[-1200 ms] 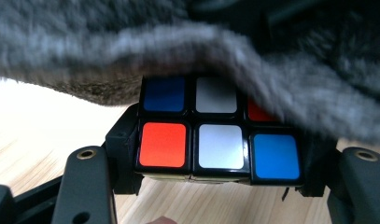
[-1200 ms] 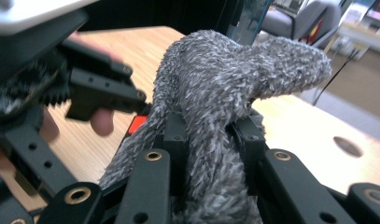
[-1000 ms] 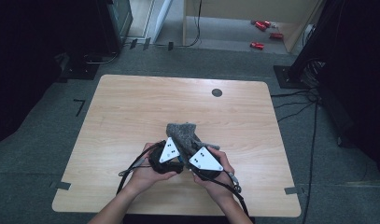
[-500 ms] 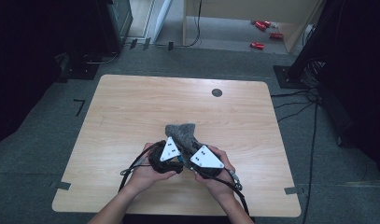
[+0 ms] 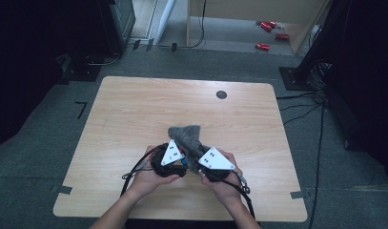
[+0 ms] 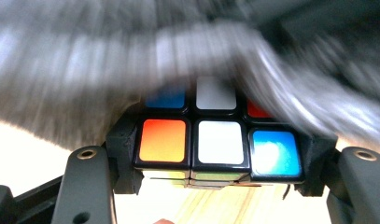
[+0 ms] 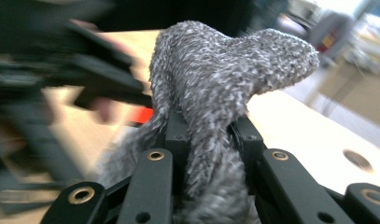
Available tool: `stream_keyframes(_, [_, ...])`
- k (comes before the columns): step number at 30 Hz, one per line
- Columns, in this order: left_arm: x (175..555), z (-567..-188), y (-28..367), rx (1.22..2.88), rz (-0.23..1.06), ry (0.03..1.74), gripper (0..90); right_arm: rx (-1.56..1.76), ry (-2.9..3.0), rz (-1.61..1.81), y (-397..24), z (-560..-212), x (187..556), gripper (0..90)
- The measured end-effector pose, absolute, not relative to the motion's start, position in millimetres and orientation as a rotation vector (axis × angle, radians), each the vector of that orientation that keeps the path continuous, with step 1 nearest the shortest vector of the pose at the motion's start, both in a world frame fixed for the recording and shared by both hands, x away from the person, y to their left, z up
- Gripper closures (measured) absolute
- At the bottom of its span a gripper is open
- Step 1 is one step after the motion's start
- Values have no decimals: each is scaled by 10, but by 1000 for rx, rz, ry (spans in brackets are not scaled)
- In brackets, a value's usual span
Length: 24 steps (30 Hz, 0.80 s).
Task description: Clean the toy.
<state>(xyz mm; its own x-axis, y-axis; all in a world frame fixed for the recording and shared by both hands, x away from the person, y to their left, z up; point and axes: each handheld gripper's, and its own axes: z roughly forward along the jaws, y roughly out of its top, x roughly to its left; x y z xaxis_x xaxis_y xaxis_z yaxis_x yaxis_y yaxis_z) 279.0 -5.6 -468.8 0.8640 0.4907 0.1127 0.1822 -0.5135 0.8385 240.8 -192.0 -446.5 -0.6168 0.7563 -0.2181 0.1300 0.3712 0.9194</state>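
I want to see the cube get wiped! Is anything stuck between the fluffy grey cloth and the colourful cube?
Nothing visible is in the way. The left gripper clamps the cube, and the grey cloth, pinched in the right gripper, drapes right over the cube's top, blurred in the left gripper view. Only the wooden table lies underneath.

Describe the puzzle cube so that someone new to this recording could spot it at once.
On the near half of the wooden table, look between the two hands. The left gripper clamps the puzzle cube, half under a grey fuzzy cloth. Its glossy orange, white and blue stickers on black set it apart.
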Motion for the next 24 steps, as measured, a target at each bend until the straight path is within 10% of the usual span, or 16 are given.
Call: stream_keyframes(24, [2762, -4670, -71, 2082, 437, 467, 353, 612, 1994, 1212, -1736, -4454, 2252, 752])
